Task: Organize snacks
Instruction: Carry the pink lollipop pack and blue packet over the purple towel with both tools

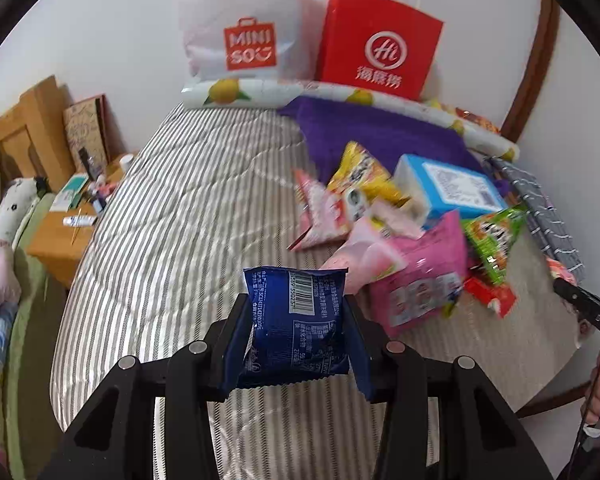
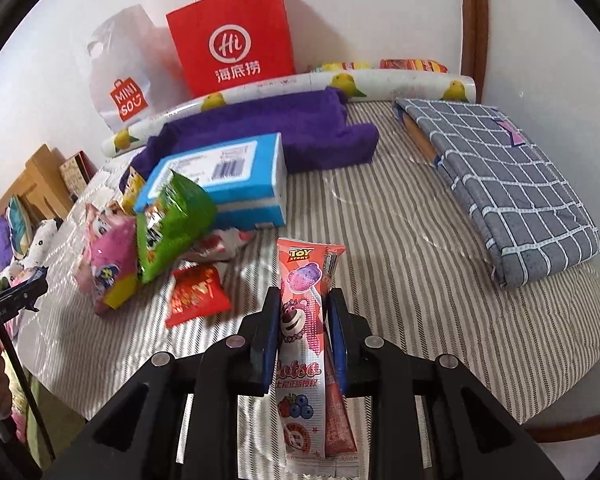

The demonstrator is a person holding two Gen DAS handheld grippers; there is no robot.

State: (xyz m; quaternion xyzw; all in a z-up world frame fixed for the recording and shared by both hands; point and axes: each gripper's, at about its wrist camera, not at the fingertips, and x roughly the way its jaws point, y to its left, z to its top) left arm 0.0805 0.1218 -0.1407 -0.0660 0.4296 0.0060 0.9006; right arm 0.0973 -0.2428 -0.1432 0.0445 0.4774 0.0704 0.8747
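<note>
Left wrist view: the left hand-held gripper [image 1: 296,320] pinches a dark blue snack packet [image 1: 296,320] between its pads, barcode side up, held above the striped bed cover [image 1: 172,216]. To its right lies a loose heap of snacks: a yellow packet [image 1: 360,172], a pink packet [image 1: 420,276], a green packet [image 1: 494,240] and a small red packet [image 1: 490,294], beside a blue-and-white box [image 1: 452,188]. The right hand-held gripper shows only partly at the right edge of this view.

Right wrist view: the right hand-held gripper [image 2: 304,320] is pressed together on a pink Toy Story lollipop packet [image 2: 302,320], which stands upright between the pads, above the bed. The heap lies to the left, the green packet leaning against the blue-and-white box.

Containers: a white Miniso plastic bag [image 1: 240,24] and a red paper bag [image 1: 380,40] with white handles stand side by side against the wall at the far end of the bed, behind a lemon-printed roll [image 2: 300,84] and a purple cloth [image 2: 260,132]. Their contents cannot be seen from either view. A grey checked cloth-covered item [image 2: 500,184] lies to the right, well apart from the heap.
</note>
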